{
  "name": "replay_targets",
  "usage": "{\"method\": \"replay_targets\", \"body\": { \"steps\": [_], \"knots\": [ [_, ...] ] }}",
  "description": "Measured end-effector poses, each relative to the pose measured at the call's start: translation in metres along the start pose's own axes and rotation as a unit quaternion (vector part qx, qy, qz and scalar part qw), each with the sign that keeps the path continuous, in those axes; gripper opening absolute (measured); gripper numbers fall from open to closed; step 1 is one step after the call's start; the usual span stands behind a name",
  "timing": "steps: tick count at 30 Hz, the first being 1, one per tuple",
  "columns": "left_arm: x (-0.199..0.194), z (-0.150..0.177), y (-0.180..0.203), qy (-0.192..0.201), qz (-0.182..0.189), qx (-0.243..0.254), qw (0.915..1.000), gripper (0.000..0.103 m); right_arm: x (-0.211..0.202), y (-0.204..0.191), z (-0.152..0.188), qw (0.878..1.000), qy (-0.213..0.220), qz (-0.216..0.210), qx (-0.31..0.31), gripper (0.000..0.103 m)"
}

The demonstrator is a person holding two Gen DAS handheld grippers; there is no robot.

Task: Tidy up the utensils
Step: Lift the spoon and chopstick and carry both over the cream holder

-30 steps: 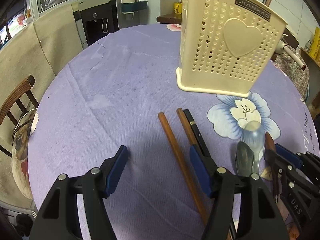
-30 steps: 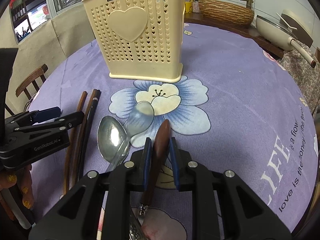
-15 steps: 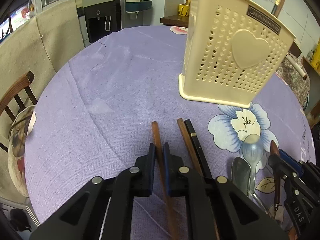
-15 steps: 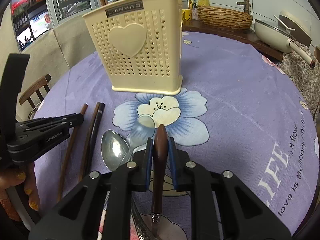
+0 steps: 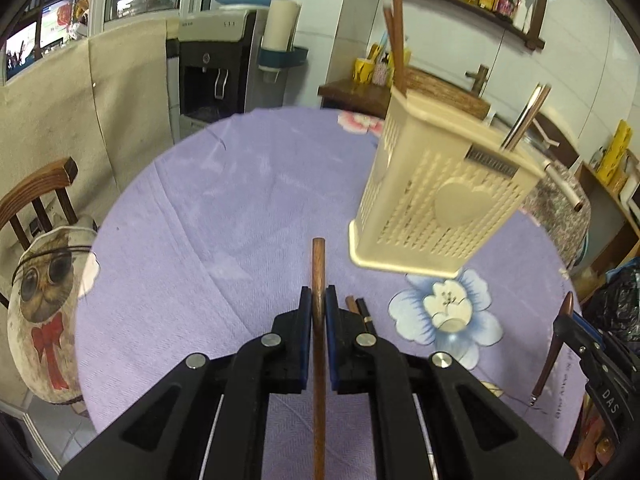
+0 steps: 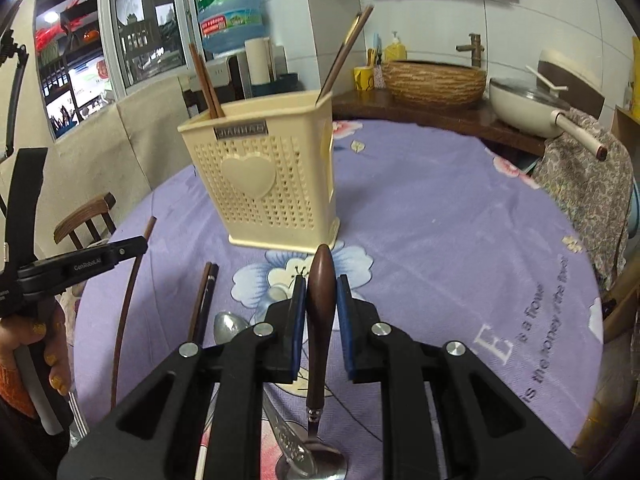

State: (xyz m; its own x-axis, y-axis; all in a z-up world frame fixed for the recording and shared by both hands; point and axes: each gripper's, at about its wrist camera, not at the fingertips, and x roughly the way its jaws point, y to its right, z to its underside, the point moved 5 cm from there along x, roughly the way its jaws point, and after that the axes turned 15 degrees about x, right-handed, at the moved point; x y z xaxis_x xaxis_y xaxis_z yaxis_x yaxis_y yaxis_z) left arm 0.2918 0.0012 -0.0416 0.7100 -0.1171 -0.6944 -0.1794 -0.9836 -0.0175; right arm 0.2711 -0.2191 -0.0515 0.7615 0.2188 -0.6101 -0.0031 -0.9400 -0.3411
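My left gripper (image 5: 318, 300) is shut on a brown wooden chopstick (image 5: 318, 264) and holds it above the purple tablecloth, short of the cream perforated utensil holder (image 5: 440, 208). My right gripper (image 6: 319, 286) is shut on a spoon by its dark brown handle (image 6: 320, 292); its metal bowl (image 6: 320, 456) hangs low behind the fingers. The holder (image 6: 260, 184) stands ahead of it with two chopsticks (image 6: 204, 80) and a metal utensil (image 6: 344, 48) inside. The left gripper (image 6: 132, 247) with its chopstick (image 6: 128, 300) shows at the left of the right wrist view.
Two more chopsticks (image 6: 204, 300) and a metal spoon (image 6: 230, 326) lie on the cloth left of my right gripper. A fork (image 6: 78, 416) lies at the table's near left. A wooden chair (image 5: 36, 196) stands at the table's left edge. A white pan (image 6: 532, 104) sits on the counter behind.
Both grippers have risen from the table. The left one has lifted the chopstick it closed on. The right one has lifted the spoon. The holder now looks farther and lower.
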Motion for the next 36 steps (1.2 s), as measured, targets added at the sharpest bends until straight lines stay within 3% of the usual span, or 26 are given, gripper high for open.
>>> {"method": "replay_targets", "body": {
  "steps": [17, 31, 36],
  "knots": [
    [-0.099, -0.038, -0.016, 0.118, -0.011, 0.006, 0.9929, 0.007, -0.068, -0.001, -0.031, 0.997, 0.075, -0.014, -0.017, 0.016],
    [-0.143, -0.056, -0.012, 0.177, -0.01, 0.011, 0.9842, 0.007, -0.119, -0.027, -0.046, 0.991, 0.125, -0.023, -0.053, 0.016],
    [-0.147, -0.062, -0.01, 0.182, -0.008, 0.016, 0.9831, 0.007, -0.123, -0.038, -0.047, 0.99, 0.124, -0.032, -0.067, 0.016]
  ]
}}
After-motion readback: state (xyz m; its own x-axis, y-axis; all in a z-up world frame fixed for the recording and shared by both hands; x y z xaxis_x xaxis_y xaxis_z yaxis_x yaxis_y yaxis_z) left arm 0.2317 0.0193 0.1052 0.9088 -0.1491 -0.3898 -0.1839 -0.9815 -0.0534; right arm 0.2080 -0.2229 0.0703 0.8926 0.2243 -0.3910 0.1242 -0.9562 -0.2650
